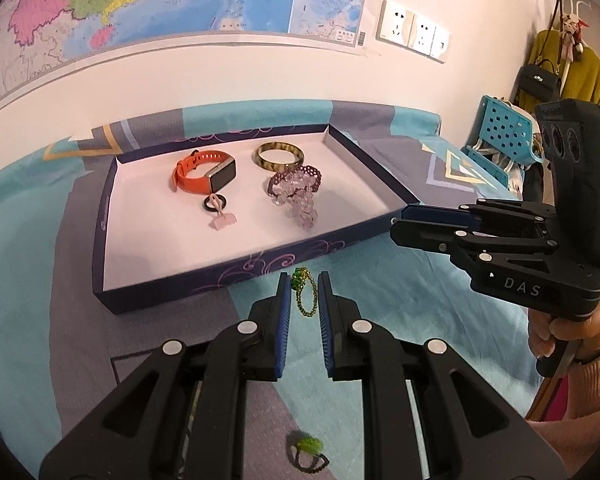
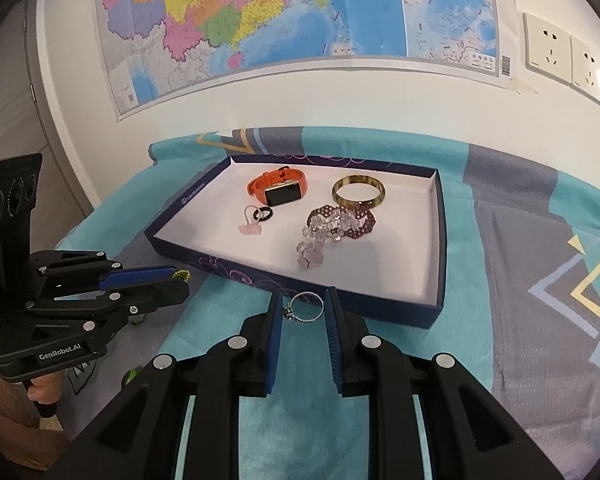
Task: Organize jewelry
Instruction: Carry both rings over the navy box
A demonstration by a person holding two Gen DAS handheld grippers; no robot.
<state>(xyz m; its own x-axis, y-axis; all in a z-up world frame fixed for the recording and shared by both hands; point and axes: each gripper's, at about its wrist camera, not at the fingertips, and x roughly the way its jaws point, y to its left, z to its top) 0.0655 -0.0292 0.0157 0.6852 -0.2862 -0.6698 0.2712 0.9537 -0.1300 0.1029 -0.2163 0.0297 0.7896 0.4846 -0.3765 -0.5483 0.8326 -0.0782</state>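
Observation:
A dark blue tray (image 1: 236, 270) (image 2: 440, 240) on the patterned cloth holds an orange watch (image 1: 204, 172) (image 2: 280, 188), a gold bangle (image 1: 280, 155) (image 2: 358, 192), purple bead bracelets (image 1: 296, 188) (image 2: 336, 224) and a small ring charm (image 1: 216, 206) (image 2: 258, 218). My left gripper (image 1: 305, 292) is open around a green-and-gold chain (image 1: 303, 292) lying on the cloth in front of the tray. My right gripper (image 2: 303, 308) is open around a silver ring (image 2: 305, 308) at the tray's near wall. A green hair tie (image 1: 306, 454) lies below the left fingers.
The right gripper (image 1: 416, 220) shows at the tray's right corner in the left wrist view; the left gripper (image 2: 168, 280) shows at left in the right wrist view. A wall with a map (image 2: 300, 20) and sockets (image 1: 412, 30) stands behind. A blue basket (image 1: 500, 132) sits far right.

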